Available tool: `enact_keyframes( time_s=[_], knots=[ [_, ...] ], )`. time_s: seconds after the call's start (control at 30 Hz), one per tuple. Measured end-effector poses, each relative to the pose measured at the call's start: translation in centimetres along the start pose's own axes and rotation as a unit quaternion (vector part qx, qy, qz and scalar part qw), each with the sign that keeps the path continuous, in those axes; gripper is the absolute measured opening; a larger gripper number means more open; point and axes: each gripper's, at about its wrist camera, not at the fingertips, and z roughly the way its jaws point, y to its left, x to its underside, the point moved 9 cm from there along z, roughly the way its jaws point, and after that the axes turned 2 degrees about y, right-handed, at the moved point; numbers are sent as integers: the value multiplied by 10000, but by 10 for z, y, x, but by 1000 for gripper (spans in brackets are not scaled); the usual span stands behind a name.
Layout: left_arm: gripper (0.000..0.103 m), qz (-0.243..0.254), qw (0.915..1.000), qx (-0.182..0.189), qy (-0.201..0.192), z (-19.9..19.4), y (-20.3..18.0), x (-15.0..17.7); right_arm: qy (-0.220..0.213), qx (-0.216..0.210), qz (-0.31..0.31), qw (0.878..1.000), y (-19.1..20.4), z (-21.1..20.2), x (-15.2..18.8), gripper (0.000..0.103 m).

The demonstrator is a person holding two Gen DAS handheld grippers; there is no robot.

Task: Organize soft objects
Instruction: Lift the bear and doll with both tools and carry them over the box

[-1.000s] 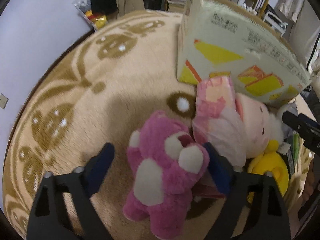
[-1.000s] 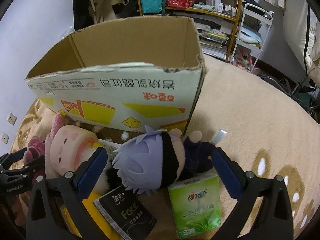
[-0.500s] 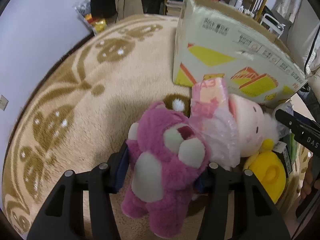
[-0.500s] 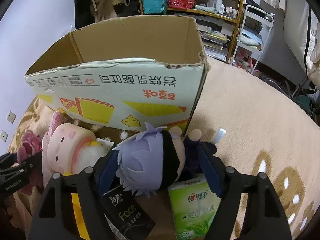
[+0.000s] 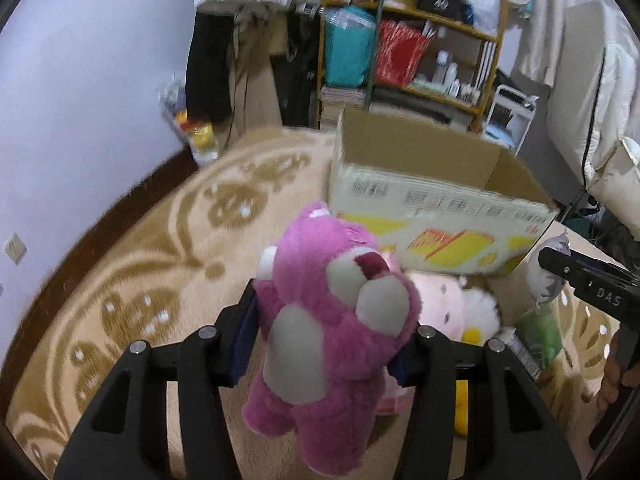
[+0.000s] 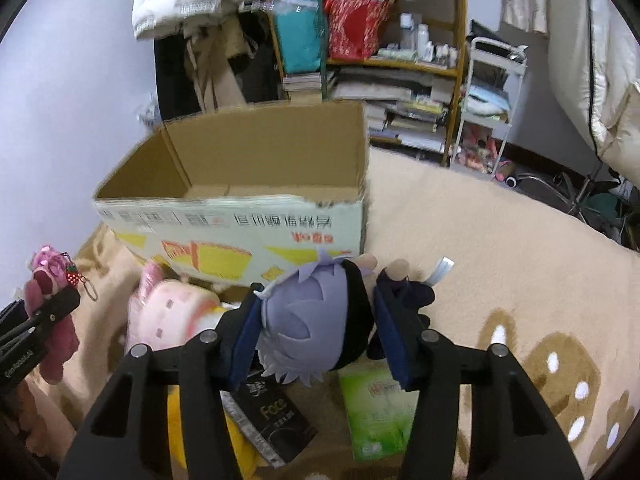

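Observation:
My left gripper (image 5: 324,344) is shut on a pink plush bear (image 5: 332,320) and holds it above the rug, short of the open cardboard box (image 5: 432,200). My right gripper (image 6: 316,332) is shut on a purple-haired plush doll (image 6: 316,320), lifted off the rug in front of the same box (image 6: 248,196). A pale pink plush (image 6: 168,316) lies on the rug below the box; it also shows in the left wrist view (image 5: 436,304). The bear also shows at the left edge of the right wrist view (image 6: 48,304).
A green tissue pack (image 6: 380,412), a black "Face" pack (image 6: 276,420) and a yellow toy (image 5: 464,396) lie on the beige patterned rug (image 5: 152,264). A crowded shelf (image 6: 380,40) and a white cart (image 6: 488,92) stand behind the box. The wall is at the left.
Both grippers closed on their plush toys, then lifted them off the rug; the views tilted up toward the box opening and the shelves.

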Motion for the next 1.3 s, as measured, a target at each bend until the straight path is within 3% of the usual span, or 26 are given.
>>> enact_keyframes(
  time_s=[0.37, 0.77, 0.97, 1.07, 1.3],
  knots=[
    [51, 124, 9973, -166, -704, -39, -4, -72, -1132, -121, 96, 9935, -1, -85, -42, 57],
    [52, 275, 9926, -41, -1186, -37, -17, -154, -1544, -182, -245, 9875, 23, -97, -103, 57],
    [52, 356, 9924, -28, -1175, -23, -21, -170, -1698, -203, -318, 9848, 34, -91, -128, 58],
    [52, 363, 9944, 156, -982, -9, -27, -165, -1707, -163, -393, 9844, 40, -86, -136, 58],
    [52, 611, 9964, 189, -556, 29, -44, -152, -1465, -370, -332, 9880, 45, -56, -132, 59]
  ],
)
